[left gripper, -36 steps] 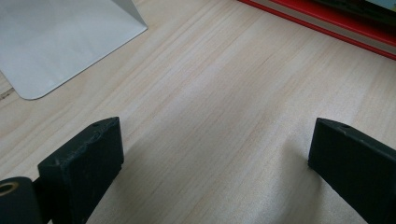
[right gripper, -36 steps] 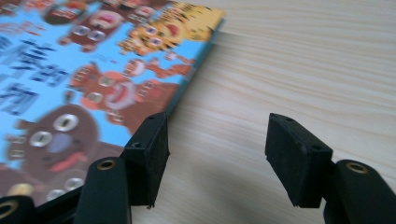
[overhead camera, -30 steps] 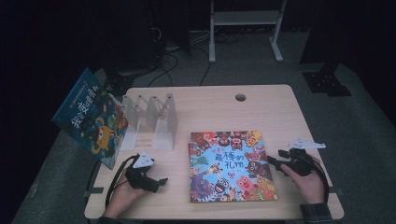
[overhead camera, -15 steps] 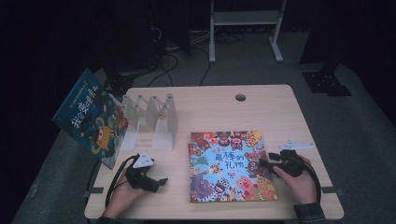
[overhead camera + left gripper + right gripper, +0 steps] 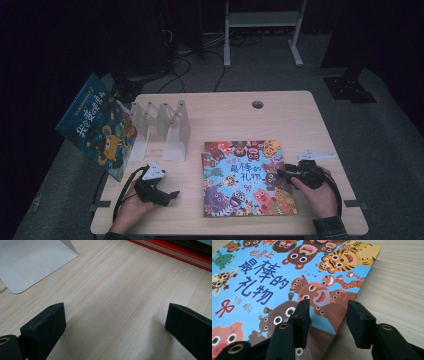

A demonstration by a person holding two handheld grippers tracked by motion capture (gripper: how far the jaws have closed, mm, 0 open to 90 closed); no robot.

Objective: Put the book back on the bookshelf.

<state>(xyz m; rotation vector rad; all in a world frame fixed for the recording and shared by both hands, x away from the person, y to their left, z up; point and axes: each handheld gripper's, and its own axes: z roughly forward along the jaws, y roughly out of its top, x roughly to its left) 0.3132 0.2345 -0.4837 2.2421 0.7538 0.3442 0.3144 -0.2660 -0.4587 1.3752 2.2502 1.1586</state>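
**Right tool closing on book edge, no grip yet**

Right tool (image 5: pixel 286 173) sits at the right edge of the book (image 5: pixel 246 176), which lies flat on the bench (image 5: pixel 280 115), front centre-right. In the right gripper view its jaws straddle the edge: one over the cover, one over bare wood. They have just been closing, about half apart now. The book edge is between them, but the pads don't press on it. Not a grip.

Left tool (image 5: pixel 167 196) rests on the bench at front left, well apart from the book. Jaws wide apart, only bare wood between them in the left gripper view.

Behind it: the white rack (image 5: pixel 165 127), with a second book (image 5: pixel 97 125) leaning at its left end and hanging past the bench edge.

Risks, as judged:
- Book is flat, so the lower jaw has nothing to get under. Closing from here likely slides over the cover or shoves the book left.
- A pinch on the cover alone would fan the book open on lift.
- A thin edge grip on a wide book will probably sag or twist out.
- The leaning book looks marginal. A knock to the rack could drop it off the bench.

Hard to make out:
- How high either right jaw stands above cover or wood.
- A red edge under the book, possibly another book.
- Rack slots, blurred at this range.
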